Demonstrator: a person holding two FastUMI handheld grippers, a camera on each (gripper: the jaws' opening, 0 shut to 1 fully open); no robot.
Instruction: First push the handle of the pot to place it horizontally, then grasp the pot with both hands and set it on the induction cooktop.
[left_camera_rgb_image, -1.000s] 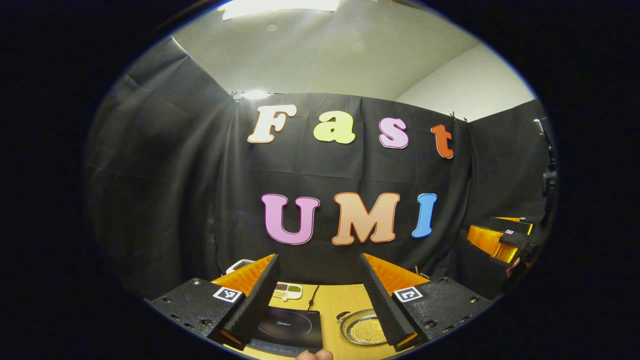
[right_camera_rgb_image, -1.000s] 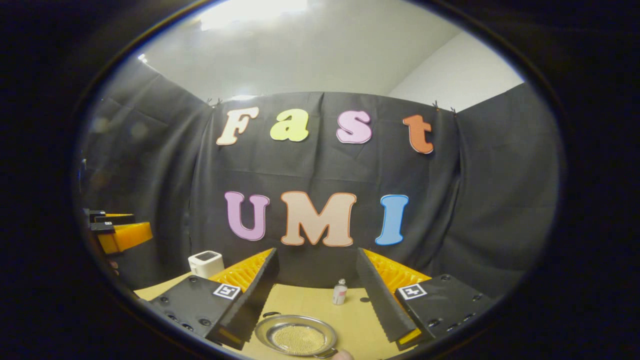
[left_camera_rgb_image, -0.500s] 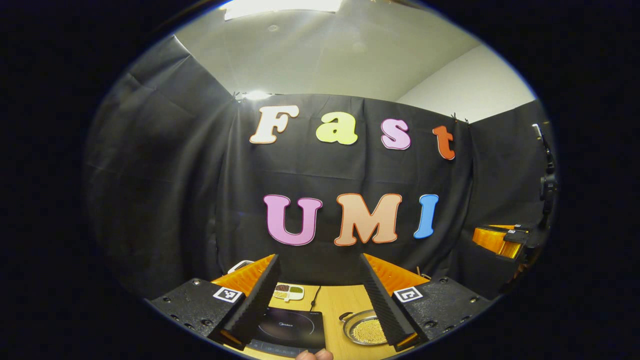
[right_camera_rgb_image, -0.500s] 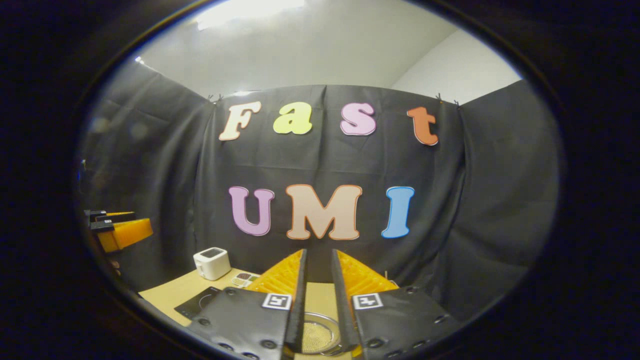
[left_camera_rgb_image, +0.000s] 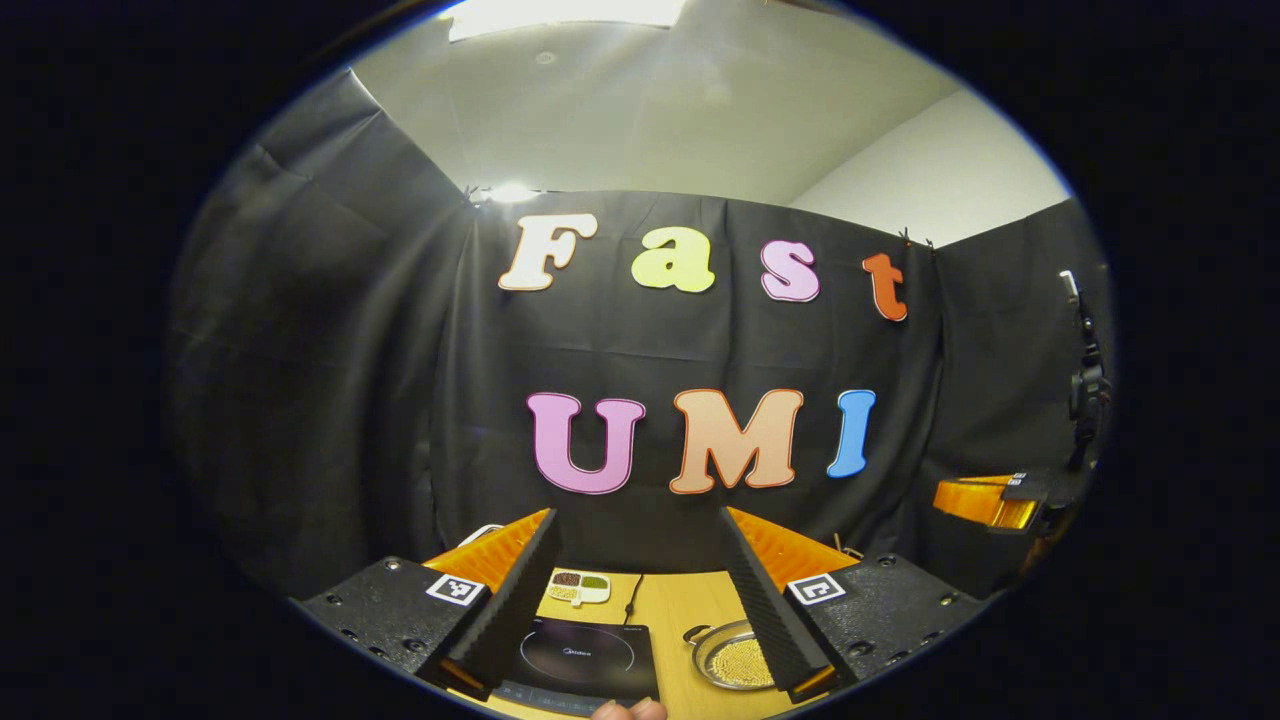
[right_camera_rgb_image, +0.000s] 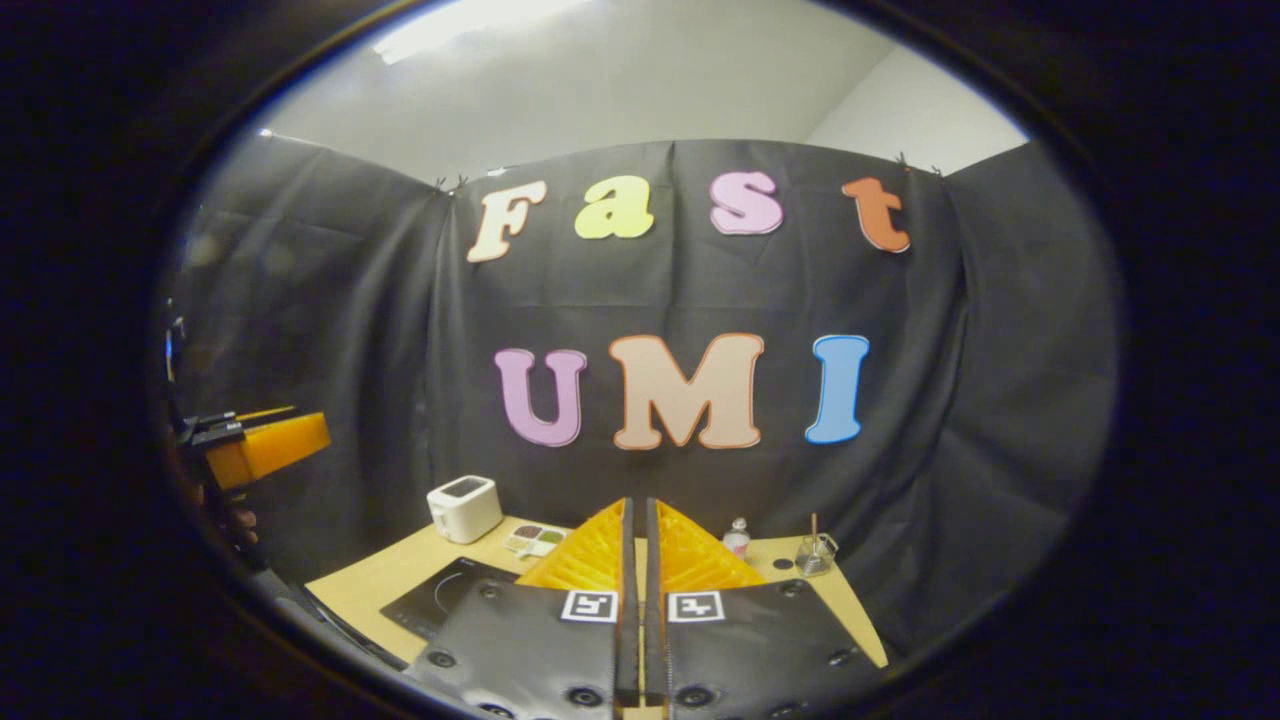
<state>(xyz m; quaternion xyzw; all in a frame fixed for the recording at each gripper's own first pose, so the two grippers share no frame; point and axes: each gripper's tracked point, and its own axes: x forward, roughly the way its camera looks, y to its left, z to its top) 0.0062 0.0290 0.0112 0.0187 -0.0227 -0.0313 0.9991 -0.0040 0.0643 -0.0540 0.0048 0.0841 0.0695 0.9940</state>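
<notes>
Steel pot (left_camera_rgb_image: 735, 658), its bowl full of small pale beads, sat on the wooden table (left_camera_rgb_image: 680, 610) at about five o'clock in the left gripper view, just right of the black induction cooktop (left_camera_rgb_image: 580, 660). The left gripper (left_camera_rgb_image: 640, 620) hung above with its jaws spread wide and empty. The right gripper (right_camera_rgb_image: 635, 600) had its jaws pressed together, holding nothing, the cooktop at its eight o'clock and a white toaster (right_camera_rgb_image: 464, 507) at ten.
</notes>
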